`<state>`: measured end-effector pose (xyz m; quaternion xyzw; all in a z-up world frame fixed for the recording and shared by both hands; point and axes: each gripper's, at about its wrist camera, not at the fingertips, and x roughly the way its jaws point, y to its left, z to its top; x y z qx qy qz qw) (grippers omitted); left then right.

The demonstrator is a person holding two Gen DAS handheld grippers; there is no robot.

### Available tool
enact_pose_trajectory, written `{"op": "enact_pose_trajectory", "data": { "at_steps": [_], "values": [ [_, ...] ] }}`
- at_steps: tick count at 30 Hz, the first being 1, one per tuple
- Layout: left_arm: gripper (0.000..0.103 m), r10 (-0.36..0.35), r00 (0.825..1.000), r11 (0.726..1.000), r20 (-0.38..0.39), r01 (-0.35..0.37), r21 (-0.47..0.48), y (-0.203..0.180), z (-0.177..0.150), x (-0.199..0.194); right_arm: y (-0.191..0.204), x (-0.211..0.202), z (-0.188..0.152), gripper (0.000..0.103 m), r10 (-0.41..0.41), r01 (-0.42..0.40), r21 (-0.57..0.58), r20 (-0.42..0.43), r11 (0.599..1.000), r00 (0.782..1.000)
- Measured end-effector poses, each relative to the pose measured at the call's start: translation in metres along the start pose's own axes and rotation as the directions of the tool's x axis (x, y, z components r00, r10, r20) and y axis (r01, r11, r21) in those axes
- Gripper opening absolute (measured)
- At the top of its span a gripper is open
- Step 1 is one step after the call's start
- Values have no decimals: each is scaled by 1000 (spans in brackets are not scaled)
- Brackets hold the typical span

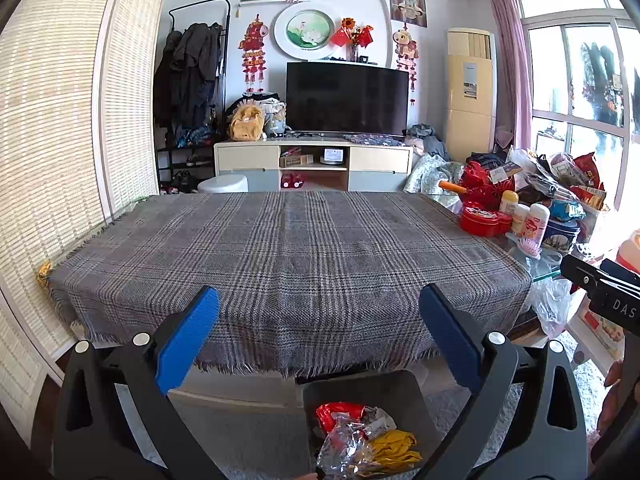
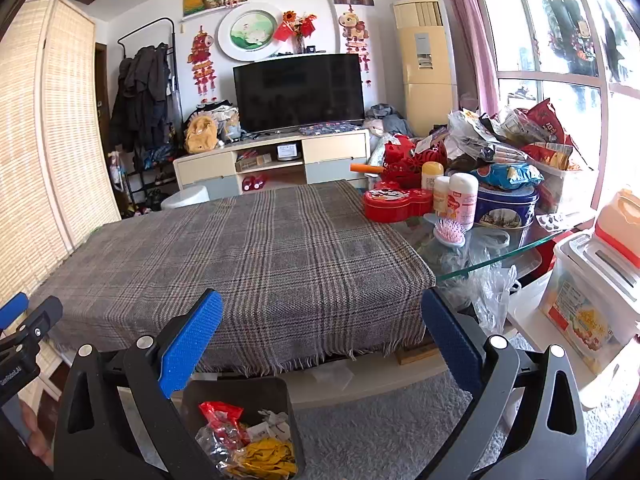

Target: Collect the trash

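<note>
Blue-padded left hand-held gripper (image 1: 319,336) and right hand-held gripper (image 2: 322,340) both spread, empty; white storage box (image 2: 592,300) only in right view.

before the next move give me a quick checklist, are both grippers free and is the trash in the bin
1. Left gripper open and holding nothing: ok.
2. Right gripper open and holding nothing: ok.
3. Bin on the floor at the table's near edge, within view of both cameras: ok.
4. Trash lying inside the bin (red, clear and yellow wrappers): ok.
5. Plaid cloth free of trash: ok.
6. Cluttered pile on the glass at the right holds any trash: cannot tell.
</note>
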<state>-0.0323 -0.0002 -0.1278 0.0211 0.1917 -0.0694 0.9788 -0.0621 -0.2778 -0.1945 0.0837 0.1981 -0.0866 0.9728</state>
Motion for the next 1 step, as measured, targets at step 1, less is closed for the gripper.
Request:
{"op": "enact_pose_trajectory", "data": {
  "at_steps": [1],
  "values": [
    [95, 0, 1000, 1000, -3, 0, -2, 1, 0, 0, 0, 0, -1, 100, 1, -1, 2, -1, 1000, 1000]
  ]
}}
